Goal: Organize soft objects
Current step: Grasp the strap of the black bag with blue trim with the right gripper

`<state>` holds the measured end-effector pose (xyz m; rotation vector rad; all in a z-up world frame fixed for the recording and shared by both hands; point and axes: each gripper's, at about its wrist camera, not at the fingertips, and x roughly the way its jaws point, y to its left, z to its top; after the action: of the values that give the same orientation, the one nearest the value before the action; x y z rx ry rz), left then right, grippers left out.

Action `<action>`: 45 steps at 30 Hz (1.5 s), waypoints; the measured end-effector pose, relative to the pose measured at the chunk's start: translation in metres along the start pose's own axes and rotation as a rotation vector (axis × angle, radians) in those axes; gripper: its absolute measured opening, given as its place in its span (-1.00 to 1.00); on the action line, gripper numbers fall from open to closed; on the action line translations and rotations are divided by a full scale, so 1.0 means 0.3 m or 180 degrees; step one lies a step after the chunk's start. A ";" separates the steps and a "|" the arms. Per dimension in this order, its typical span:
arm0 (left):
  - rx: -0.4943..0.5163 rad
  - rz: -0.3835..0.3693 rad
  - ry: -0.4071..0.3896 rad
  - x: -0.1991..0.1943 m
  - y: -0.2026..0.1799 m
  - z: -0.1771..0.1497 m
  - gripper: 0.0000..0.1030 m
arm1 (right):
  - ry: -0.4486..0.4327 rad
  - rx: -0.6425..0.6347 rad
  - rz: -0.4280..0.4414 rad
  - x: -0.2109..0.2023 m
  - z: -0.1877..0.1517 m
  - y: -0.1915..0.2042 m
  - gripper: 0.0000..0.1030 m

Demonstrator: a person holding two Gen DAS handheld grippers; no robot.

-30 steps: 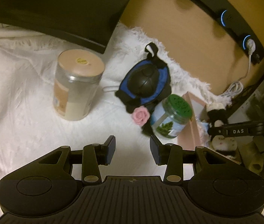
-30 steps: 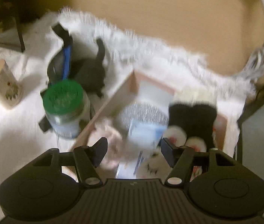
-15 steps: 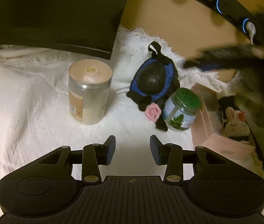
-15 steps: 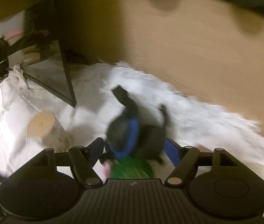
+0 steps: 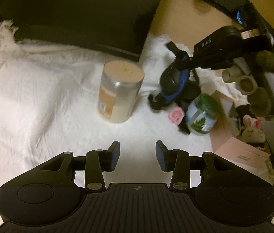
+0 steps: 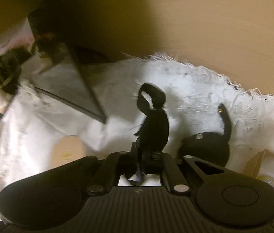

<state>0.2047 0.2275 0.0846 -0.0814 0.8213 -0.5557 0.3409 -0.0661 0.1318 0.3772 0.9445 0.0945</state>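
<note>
— Since a second ago the right gripper (image 5: 183, 63) has swung away from the pink box (image 5: 241, 155) and over to the black-and-blue soft pouch (image 5: 175, 83), which no longer lies flat but is tipped up on edge. What does the left wrist view give?

— It shows the right gripper's fingers come together on the pouch's upper part, just below its black strap loop (image 5: 172, 47). The pouch's lower end reaches the white furry cloth (image 5: 40, 97), between the tan-lidded jar (image 5: 119, 95) and the green-lidded jar (image 5: 203, 114). A pink fabric rose (image 5: 175, 115) lies just beside the green-lidded jar. The left gripper (image 5: 137, 155) hangs over bare cloth, its fingers apart with nothing between them, well apart from the pouch.

— And the right wrist view?

— The right gripper (image 6: 142, 159) is closed, pinching the pouch's black fabric (image 6: 154, 130) between its fingertips. The strap loop (image 6: 152, 97) stands up beyond them. The pouch looks limp, dark and creased, with blue trim; a rounded black part (image 6: 204, 147) sits just to its right on the cloth.
</note>
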 end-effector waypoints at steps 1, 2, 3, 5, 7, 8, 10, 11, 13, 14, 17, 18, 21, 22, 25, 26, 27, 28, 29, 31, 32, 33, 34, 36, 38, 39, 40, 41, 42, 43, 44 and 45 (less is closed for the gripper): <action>0.0030 -0.0029 -0.0025 -0.004 -0.006 0.007 -0.14 | -0.0030 0.0004 0.0058 -0.028 -0.003 0.012 -0.94; 0.0066 -0.0068 -0.0055 -0.005 -0.014 0.019 -0.14 | -0.0057 -0.0007 0.0117 -0.061 -0.009 0.026 -0.94; 0.0082 -0.0096 -0.0078 -0.003 -0.021 0.029 -0.14 | -0.0090 -0.0034 0.0161 -0.093 -0.020 0.038 -0.94; 0.0092 -0.0159 -0.0120 0.007 -0.033 0.057 -0.14 | -0.0160 -0.0120 0.0205 -0.152 -0.051 0.063 -0.93; 0.0117 -0.0244 -0.0129 0.032 -0.049 0.086 -0.14 | -0.0219 -0.0169 0.0221 -0.197 -0.085 0.069 -0.93; 0.0131 -0.0276 -0.0108 0.046 -0.056 0.097 -0.14 | -0.0236 -0.0163 0.0231 -0.215 -0.095 0.067 -0.93; 0.0194 -0.0323 -0.0037 0.089 -0.076 0.121 -0.14 | -0.0275 -0.0093 0.0263 -0.239 -0.104 0.044 -0.94; 0.0242 -0.0346 -0.0001 0.113 -0.091 0.129 -0.14 | -0.0289 -0.0034 0.0284 -0.233 -0.104 0.028 -0.94; 0.0361 -0.0421 0.0109 0.166 -0.123 0.132 -0.14 | -0.0291 0.0104 0.0296 -0.221 -0.105 0.000 -0.94; 0.0407 -0.0449 0.0163 0.191 -0.138 0.128 -0.14 | -0.0281 0.0170 0.0307 -0.209 -0.104 -0.012 -0.94; 0.0463 -0.0519 0.0307 0.254 -0.177 0.101 -0.14 | -0.0155 0.0430 0.0388 -0.132 -0.108 -0.054 -0.93; 0.0443 -0.0546 0.0336 0.264 -0.182 0.090 -0.14 | -0.0093 0.0453 0.0351 -0.098 -0.114 -0.059 -0.93; 0.0406 -0.0558 0.0382 0.270 -0.173 0.067 -0.14 | 0.0048 0.0380 0.0182 -0.018 -0.142 -0.055 -0.83; 0.0399 -0.0549 0.0388 0.267 -0.165 0.063 -0.14 | 0.0042 0.0377 0.0146 -0.006 -0.147 -0.056 -0.79; 0.0308 -0.0520 0.0389 0.250 -0.126 0.051 -0.14 | 0.0105 0.0335 0.0019 0.046 -0.147 -0.042 -0.58; 0.0264 -0.0517 0.0377 0.246 -0.112 0.048 -0.14 | 0.0087 0.0304 0.0009 0.059 -0.146 -0.035 -0.45; 0.0215 -0.0510 0.0377 0.244 -0.100 0.048 -0.14 | 0.0101 0.0277 0.0008 0.076 -0.143 -0.024 -0.45; 0.0164 -0.0500 0.0385 0.245 -0.089 0.050 -0.14 | 0.0123 0.0266 0.0031 0.089 -0.139 -0.014 -0.45; 0.0127 -0.0476 0.0396 0.246 -0.077 0.049 -0.14 | 0.0153 0.0255 0.0052 0.102 -0.136 -0.003 -0.45; 0.0122 -0.0416 0.0390 0.245 -0.064 0.053 -0.14 | 0.0212 0.0201 0.0098 0.125 -0.134 0.021 -0.63; 0.0115 -0.0402 0.0384 0.242 -0.056 0.055 -0.14 | 0.0227 0.0150 0.0139 0.125 -0.132 0.036 -0.77; 0.0106 -0.0394 0.0381 0.238 -0.050 0.058 -0.14 | 0.0215 0.0106 0.0115 0.121 -0.127 0.051 -0.78; 0.0102 -0.0380 0.0379 0.237 -0.044 0.060 -0.14 | 0.0178 0.0044 0.0076 0.107 -0.121 0.067 -0.78; 0.0121 -0.0342 0.0391 0.244 -0.047 0.065 -0.14 | 0.0091 -0.0056 0.0091 0.066 -0.100 0.087 -0.78; 0.0164 -0.0344 0.0400 0.254 -0.061 0.069 -0.14 | -0.0037 -0.0087 0.0134 0.001 -0.070 0.098 -0.78; 0.0196 -0.0361 0.0402 0.261 -0.072 0.074 -0.14 | -0.0098 -0.0085 0.0145 -0.027 -0.054 0.101 -0.78; 0.0235 -0.0380 0.0399 0.268 -0.087 0.082 -0.14 | -0.0167 -0.0084 0.0156 -0.065 -0.036 0.099 -0.78; 0.0272 -0.0400 0.0392 0.273 -0.099 0.089 -0.14 | -0.0237 -0.0081 0.0157 -0.104 -0.018 0.094 -0.78; 0.0321 -0.0424 0.0377 0.283 -0.116 0.100 -0.14 | -0.0293 -0.0084 0.0141 -0.136 -0.002 0.087 -0.78; 0.0363 -0.0438 0.0365 0.293 -0.130 0.108 -0.14 | -0.0351 -0.0101 0.0107 -0.171 0.012 0.081 -0.78; 0.0416 -0.0447 0.0355 0.306 -0.146 0.121 -0.14 | -0.0409 -0.0122 0.0056 -0.205 0.025 0.073 -0.78; 0.0474 -0.0452 0.0337 0.319 -0.162 0.134 -0.14 | -0.0454 -0.0137 0.0009 -0.227 0.035 0.071 -0.78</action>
<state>0.2645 0.1324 0.0613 0.0269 0.8789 -0.7586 0.3110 -0.0656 0.1975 0.3411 0.8000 0.0892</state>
